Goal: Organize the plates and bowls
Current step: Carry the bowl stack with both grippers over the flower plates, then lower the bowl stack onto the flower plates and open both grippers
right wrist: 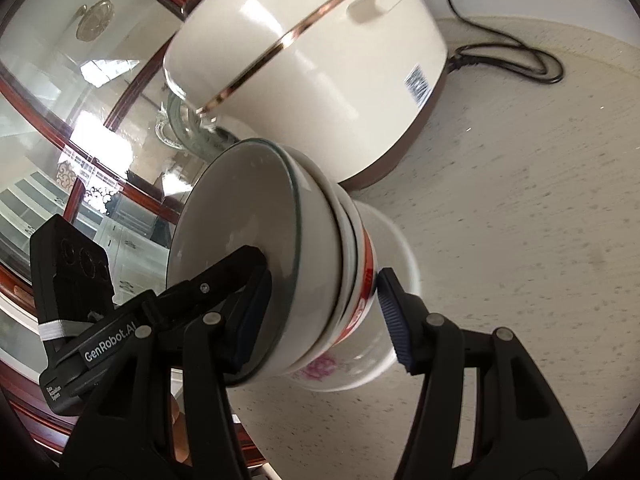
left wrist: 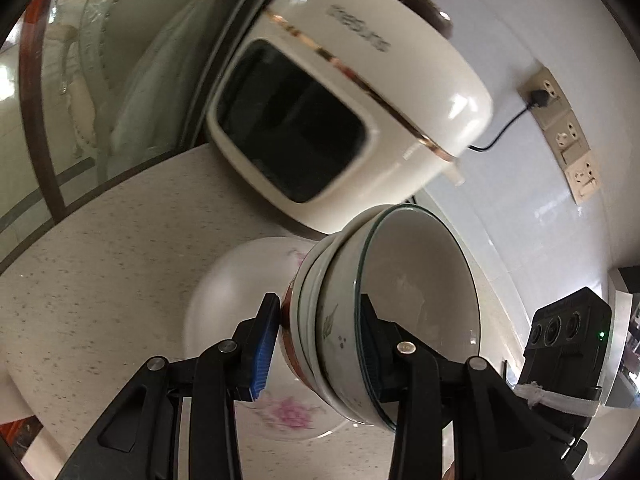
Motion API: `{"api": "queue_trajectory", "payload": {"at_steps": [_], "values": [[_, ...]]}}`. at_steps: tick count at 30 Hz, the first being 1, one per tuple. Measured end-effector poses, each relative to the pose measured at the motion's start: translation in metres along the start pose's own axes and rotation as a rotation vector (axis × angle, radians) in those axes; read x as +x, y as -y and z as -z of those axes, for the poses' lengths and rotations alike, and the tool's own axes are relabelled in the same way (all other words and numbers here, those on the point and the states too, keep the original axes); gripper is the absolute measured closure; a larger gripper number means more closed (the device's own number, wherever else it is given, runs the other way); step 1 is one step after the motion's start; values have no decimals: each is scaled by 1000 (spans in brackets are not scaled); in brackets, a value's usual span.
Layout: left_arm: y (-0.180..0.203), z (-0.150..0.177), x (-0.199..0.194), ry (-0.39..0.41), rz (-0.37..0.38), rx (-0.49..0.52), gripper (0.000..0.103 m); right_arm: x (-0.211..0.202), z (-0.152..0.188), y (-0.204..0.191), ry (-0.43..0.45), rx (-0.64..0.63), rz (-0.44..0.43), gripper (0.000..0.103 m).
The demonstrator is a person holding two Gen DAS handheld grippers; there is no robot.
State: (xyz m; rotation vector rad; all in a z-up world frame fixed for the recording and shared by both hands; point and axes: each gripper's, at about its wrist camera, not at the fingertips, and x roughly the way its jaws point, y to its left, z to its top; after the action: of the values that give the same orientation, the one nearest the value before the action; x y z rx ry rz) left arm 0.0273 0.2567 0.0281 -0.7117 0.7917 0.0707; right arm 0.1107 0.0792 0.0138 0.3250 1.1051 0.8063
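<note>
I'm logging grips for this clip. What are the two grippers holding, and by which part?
Both hold one stack of nested bowls: left gripper and right gripper each clamp its rim, one finger inside the top bowl, one outside.

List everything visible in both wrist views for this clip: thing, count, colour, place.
stack of bowls: at least three nested, white with green and red trim, held between both grippers
plate: one, white with pink flower, on counter under the stack
rice cooker: one, cream with copper band, behind the bowls
power cord: one, black, on counter
wall sockets: beige, on tiled wall
counter: speckled off-white
left gripper: black, blue pads
right gripper: black, blue pads
</note>
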Motion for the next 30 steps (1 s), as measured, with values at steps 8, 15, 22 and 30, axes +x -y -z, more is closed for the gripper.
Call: {"api": "queue_trajectory", "payload": {"at_steps": [8, 15, 22, 30], "values": [[-23, -5, -3, -17, -16, -22, 66, 21, -1, -2, -52, 18, 0, 44], [-24, -9, 6, -40, -10, -35, 65, 18, -2, -2, -60, 32, 19, 44], [-24, -8, 9, -50, 17, -49, 58, 14, 2, 4, -55, 33, -11, 41], [-7, -4, -21, 89, -23, 13, 36, -23, 4, 7, 67, -15, 43, 36]]}}
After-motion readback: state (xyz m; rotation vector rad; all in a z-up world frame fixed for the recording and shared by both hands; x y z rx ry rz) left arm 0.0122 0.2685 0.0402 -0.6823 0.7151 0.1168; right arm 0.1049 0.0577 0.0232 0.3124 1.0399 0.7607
